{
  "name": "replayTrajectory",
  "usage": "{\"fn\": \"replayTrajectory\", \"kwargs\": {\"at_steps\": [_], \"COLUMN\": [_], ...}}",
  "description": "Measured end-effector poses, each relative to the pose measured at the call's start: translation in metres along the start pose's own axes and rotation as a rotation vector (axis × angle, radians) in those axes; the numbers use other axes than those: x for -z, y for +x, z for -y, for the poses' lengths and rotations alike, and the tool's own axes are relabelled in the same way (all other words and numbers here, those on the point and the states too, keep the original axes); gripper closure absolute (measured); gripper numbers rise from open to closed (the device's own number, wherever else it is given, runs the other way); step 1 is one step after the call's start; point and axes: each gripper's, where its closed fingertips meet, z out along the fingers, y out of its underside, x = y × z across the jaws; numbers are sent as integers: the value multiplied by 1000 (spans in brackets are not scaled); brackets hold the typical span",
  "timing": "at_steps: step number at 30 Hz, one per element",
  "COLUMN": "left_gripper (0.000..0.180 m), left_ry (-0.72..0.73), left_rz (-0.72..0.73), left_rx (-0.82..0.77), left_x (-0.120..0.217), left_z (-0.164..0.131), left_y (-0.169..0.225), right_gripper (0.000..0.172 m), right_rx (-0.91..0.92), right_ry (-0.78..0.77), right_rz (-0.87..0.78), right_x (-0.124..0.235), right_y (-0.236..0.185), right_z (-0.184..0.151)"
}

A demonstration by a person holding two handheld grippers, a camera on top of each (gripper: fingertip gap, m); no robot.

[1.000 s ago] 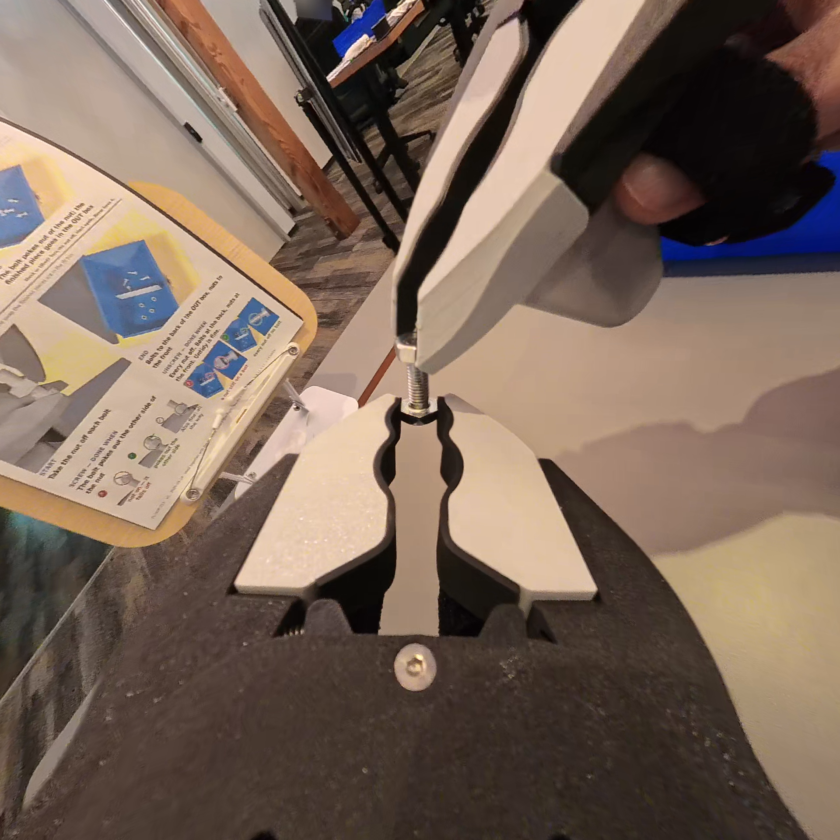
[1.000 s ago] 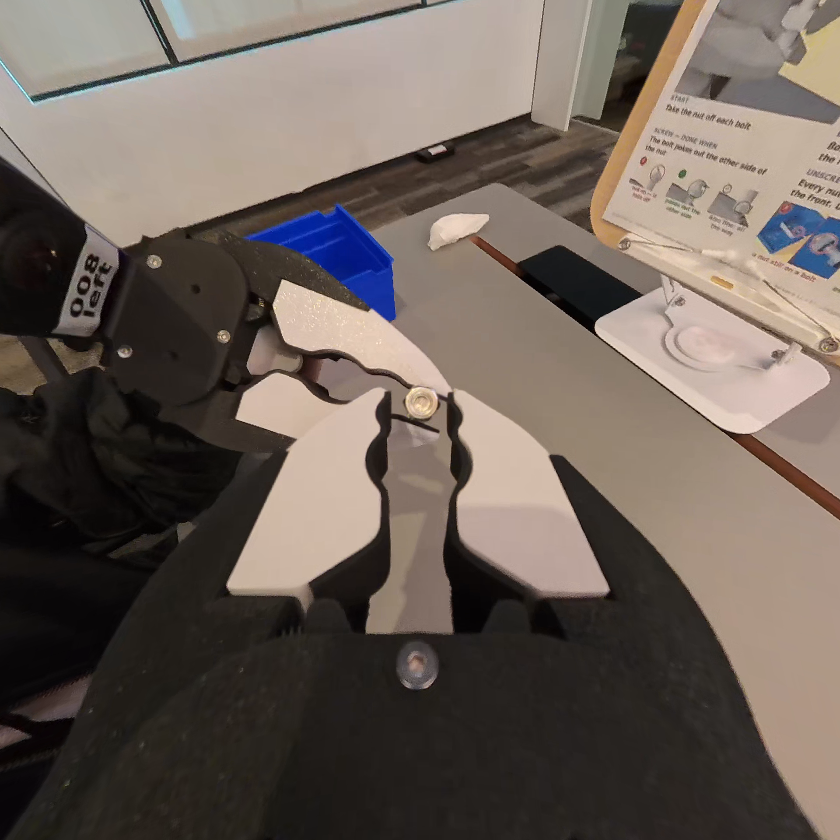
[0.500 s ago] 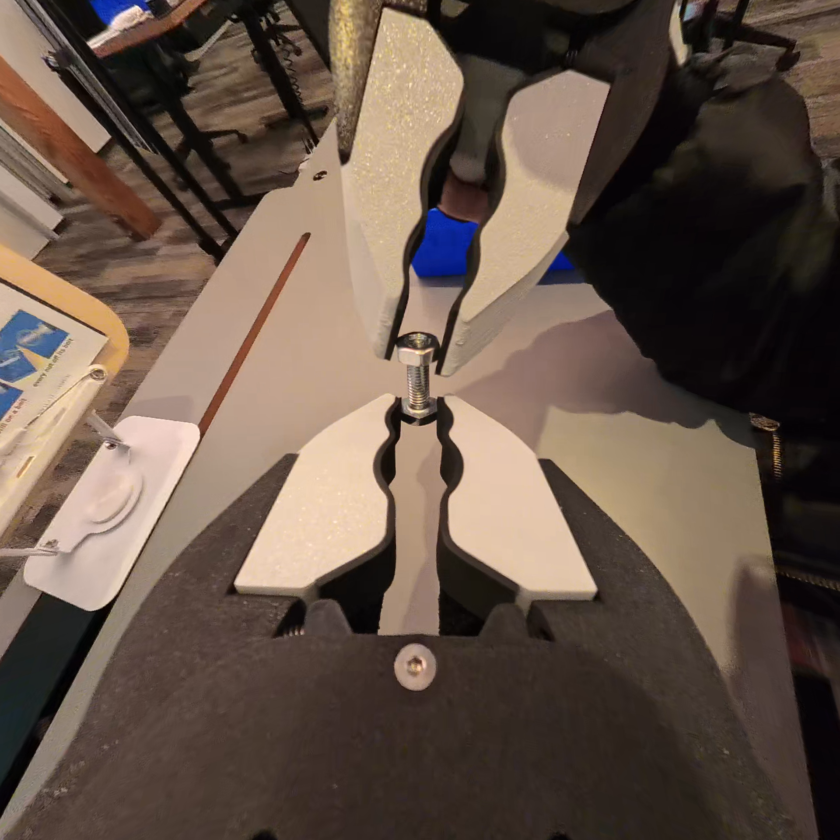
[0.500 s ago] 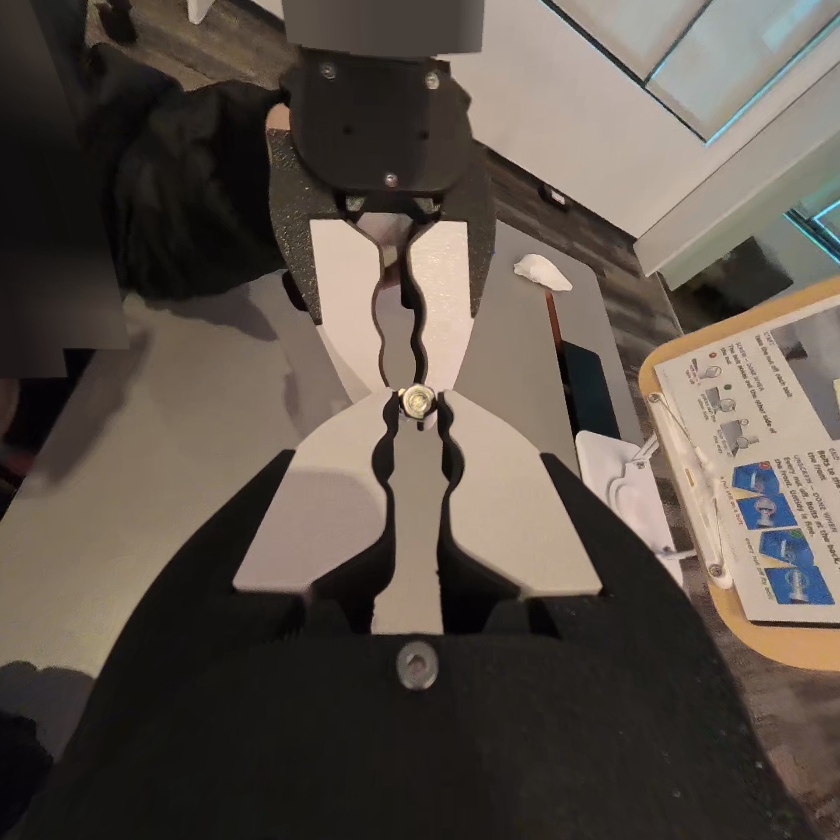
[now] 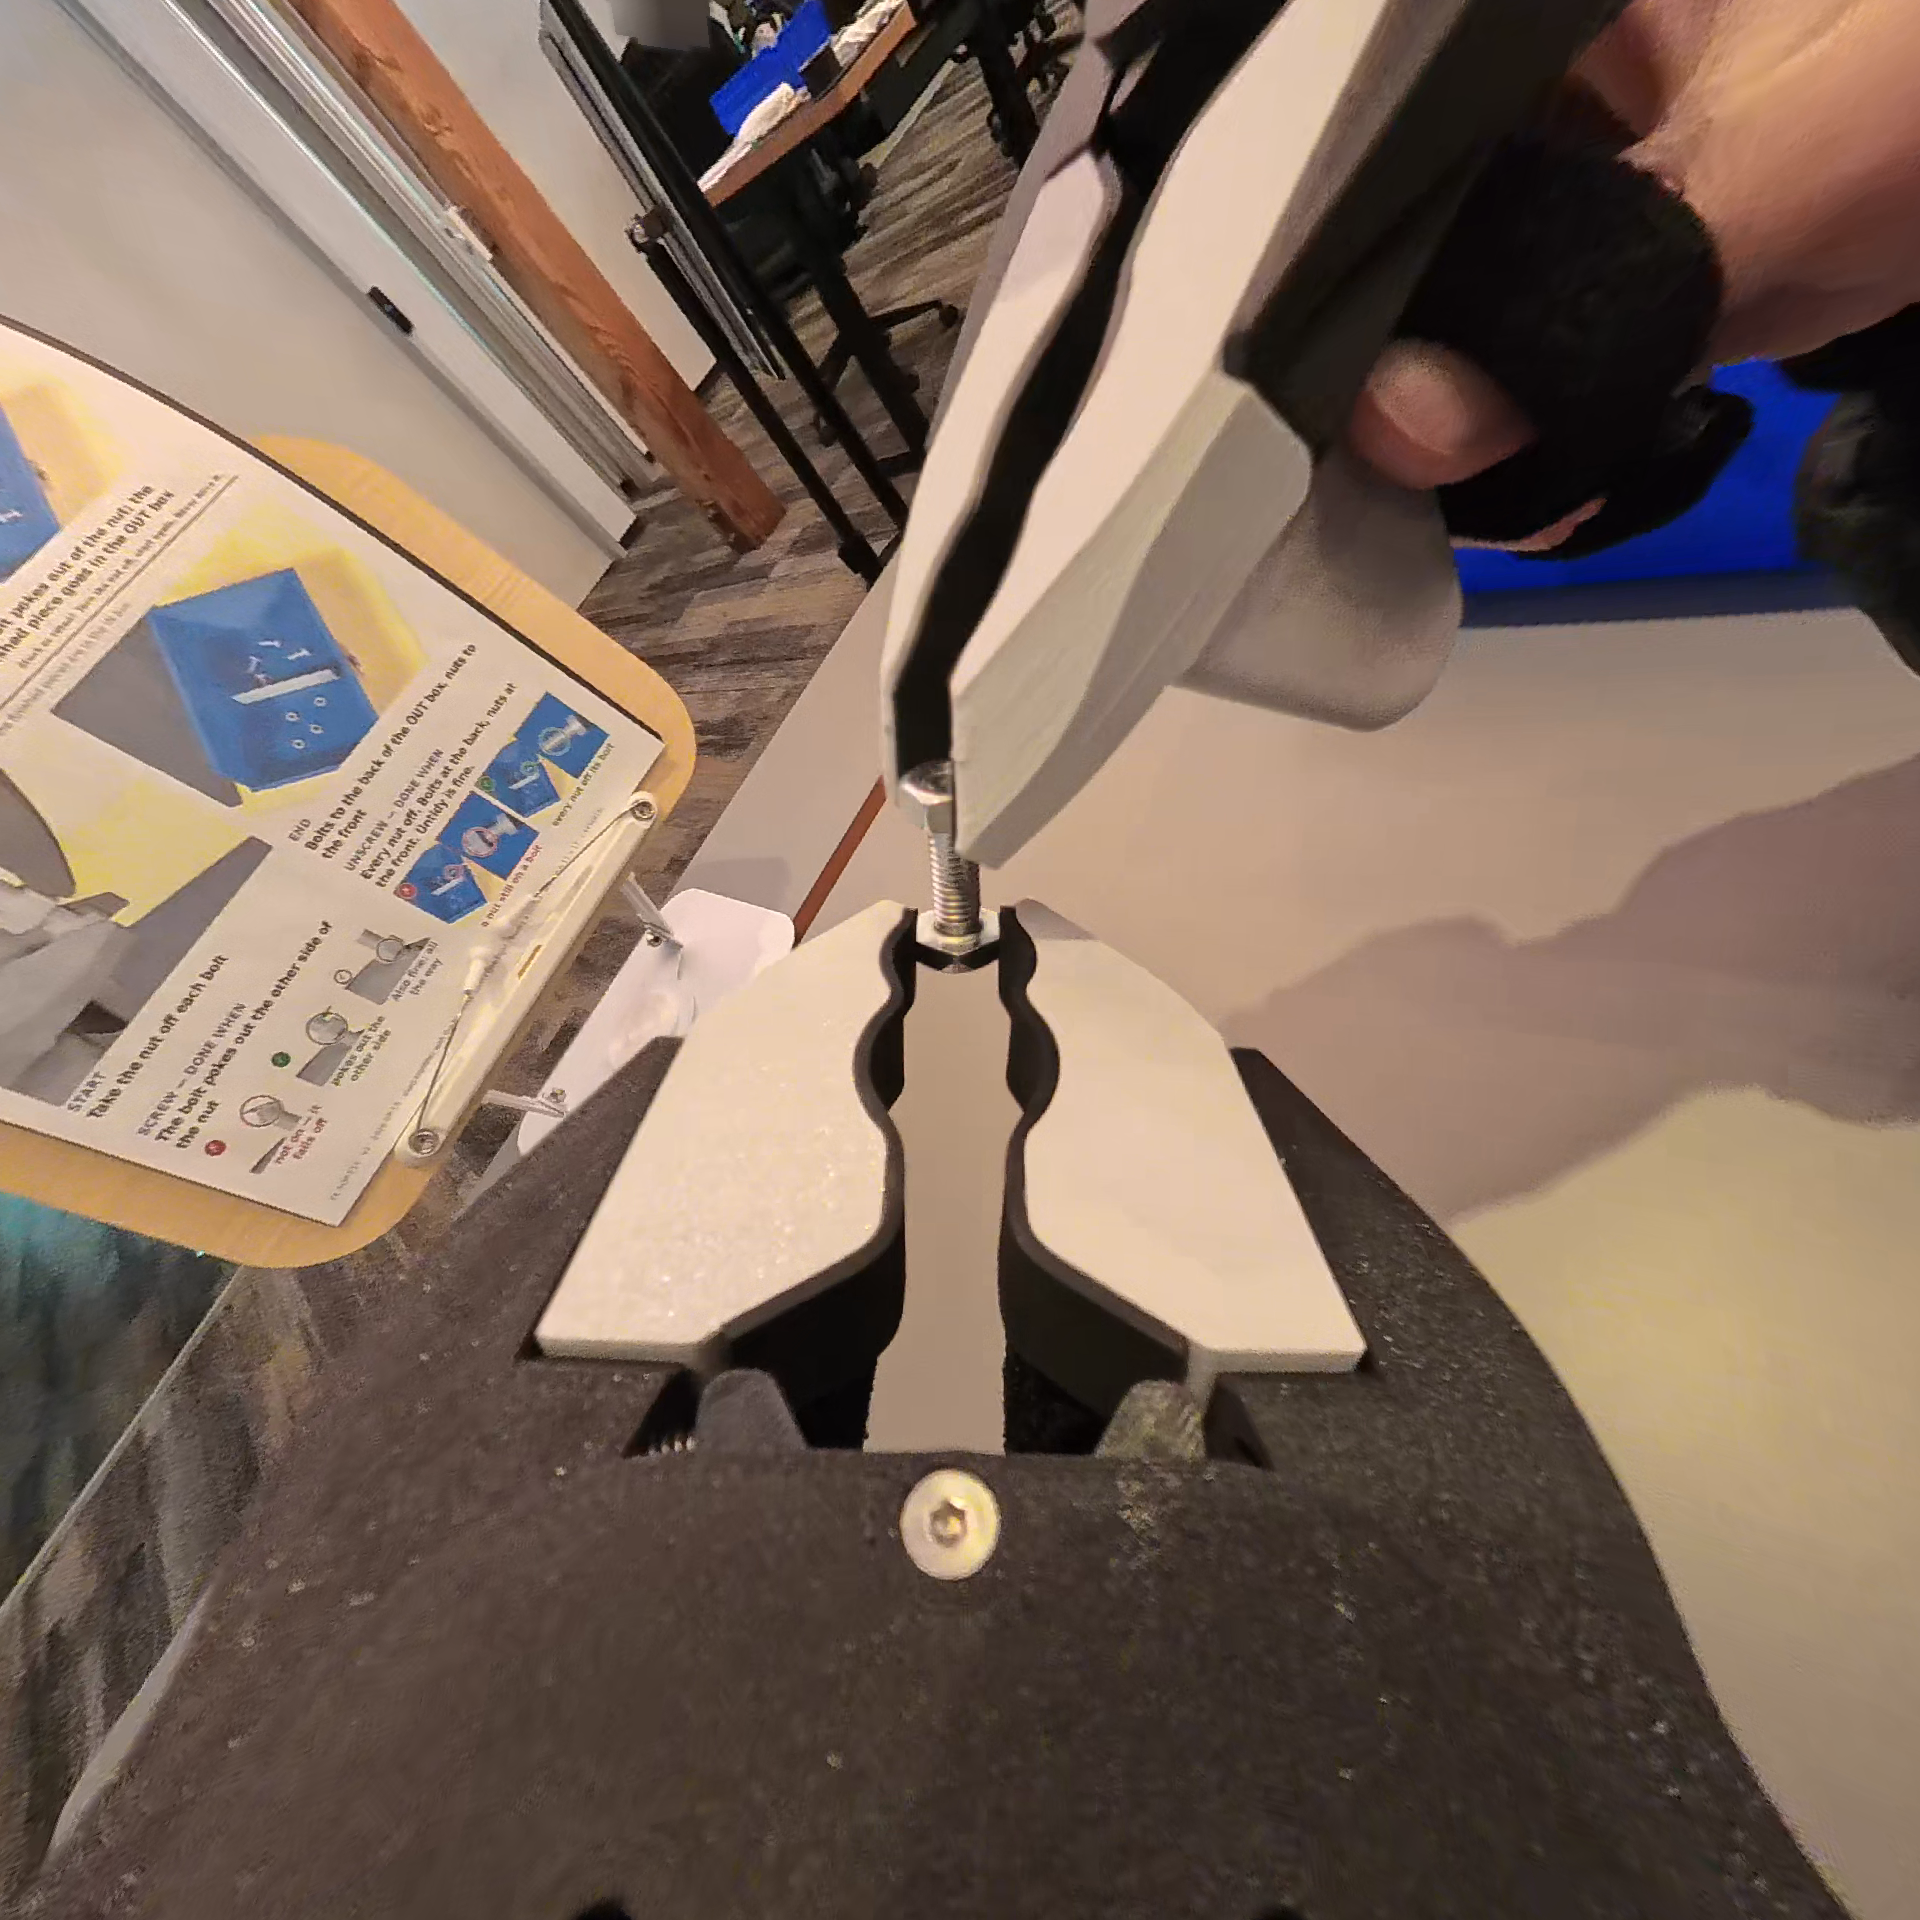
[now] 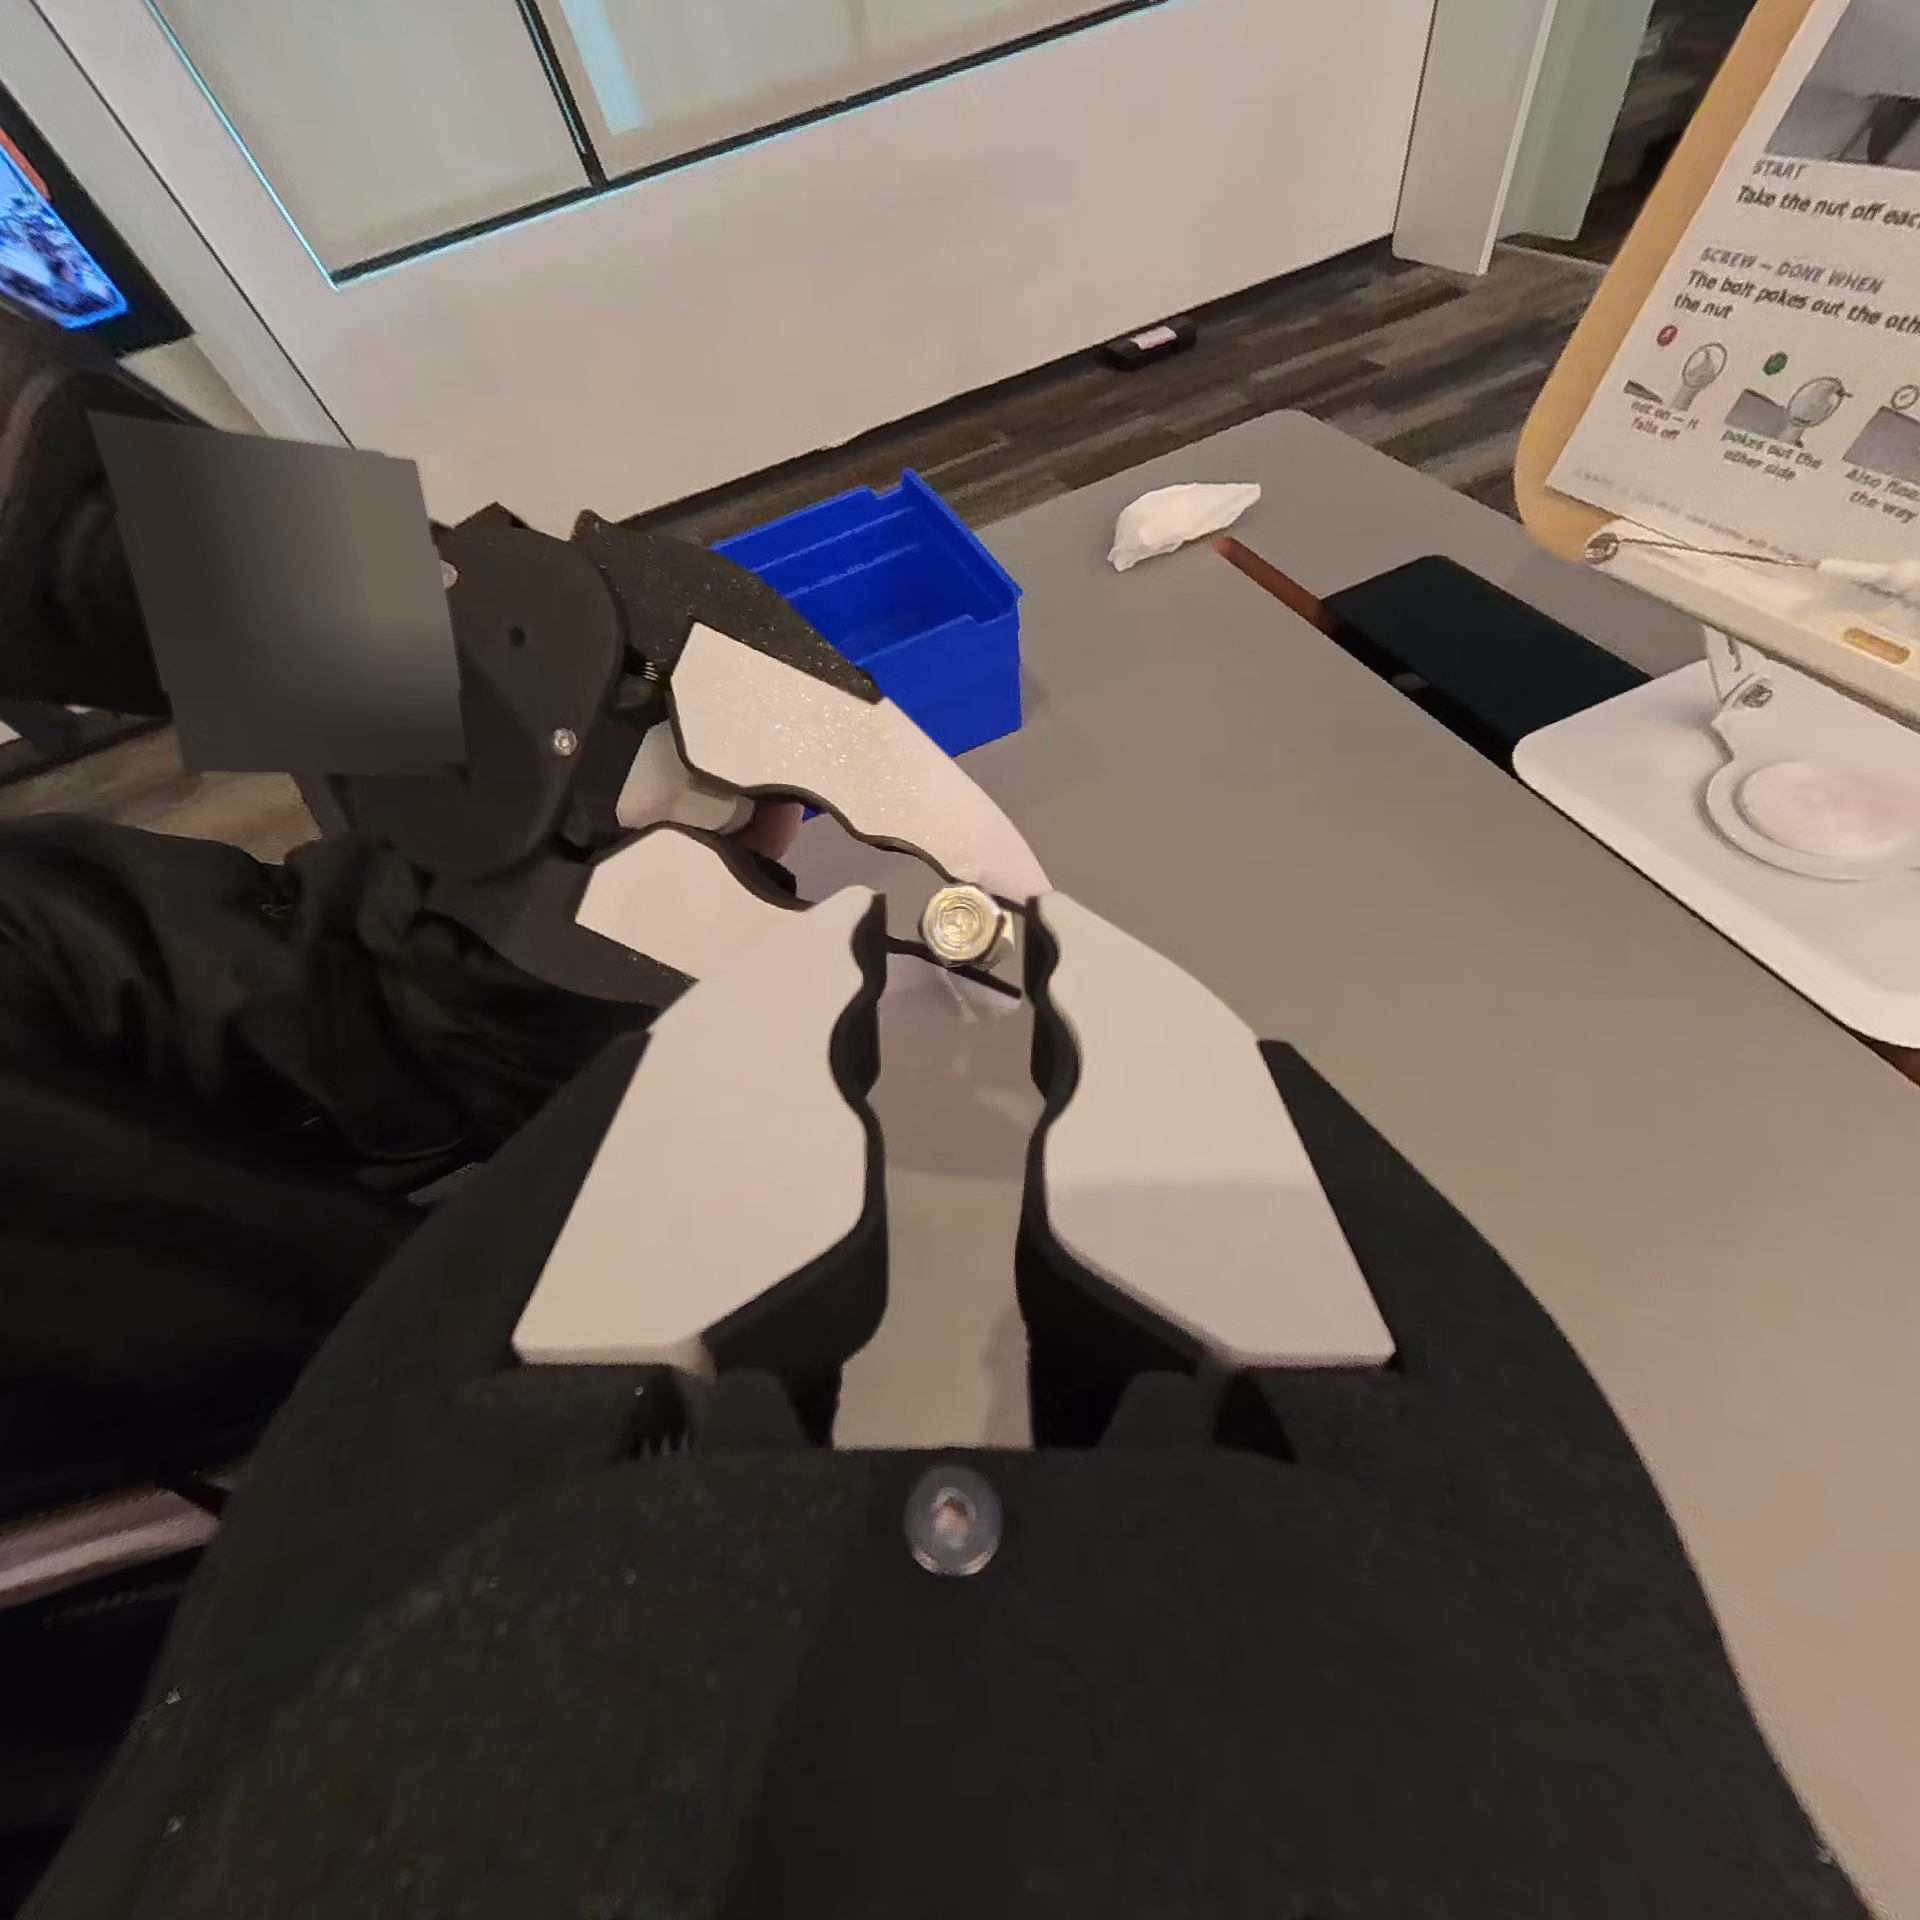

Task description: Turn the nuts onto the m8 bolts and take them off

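An instruction board (image 5: 312, 831) stands at the left on its white stand (image 6: 1714, 810). The left tongs (image 5: 957, 940) pinch a hex nut (image 5: 958, 943) between both fingertips, and the bolt (image 5: 948, 873) rises from it, held above the grey desk (image 5: 1558, 1351). The right tongs (image 6: 954, 930) sit around the bolt head (image 6: 961, 923) with their fingers spread: a gap shows on the left side, the right fingertip (image 6: 1039, 935) just beside it. Farther right on the desk lie a blue bin (image 6: 894, 613) and a crumpled white cloth (image 6: 1179, 520).
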Motion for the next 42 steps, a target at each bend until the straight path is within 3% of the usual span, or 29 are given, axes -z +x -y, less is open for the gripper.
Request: {"fn": "replayTrajectory", "kwargs": {"at_steps": [2, 6, 12, 14, 18, 21, 24, 26, 29, 31, 34, 37, 42], "left_gripper": [166, 166, 166, 166, 166, 166, 166, 166, 166, 166, 166, 166, 166], "left_ry": [-1, 23, 73, 86, 95, 52, -20, -31, -34, -36, -28, -27, 8], "left_rz": [-4, -87, -427, -526, -521, -350, -115, -51, -13, 3, 4, -13, -186], "left_rx": [0, 29, 100, 125, 152, 132, 64, 59, 70, 65, 60, 45, 77], "left_x": [0, 2, 19, 25, 24, 12, 1, -2, -4, -4, -3, -2, 5], "left_z": [0, 3, 11, 15, 17, 8, -5, -7, -8, -8, -6, -5, 1], "left_y": [1, 10, 52, 65, 62, 40, 10, 2, -3, -5, -3, 1, 22], "right_gripper": [156, 156, 156, 156, 156, 143, 144, 151, 151, 147, 147, 158, 158], "right_rx": [30, 190, 785, 853, 782, 636, 380, 189, 72, 71, 44, 87, 341], "right_ry": [-16, -64, -57, -37, -31, -45, -22, 27, 61, 41, 10, -23, -88], "right_rz": [-36, -25, 145, 213, 215, 111, -21, -57, -115, -179, -149, -140, -5], "right_x": [-1, 3, 18, 23, 23, 16, 13, 11, 5, 2, -3, -3, 6], "right_y": [2, -5, -33, -43, -41, -26, -7, 0, 7, 14, 9, 8, -8], "right_z": [-1, -5, -25, -31, -27, -18, -1, 8, 12, 9, 3, 0, -10]}}
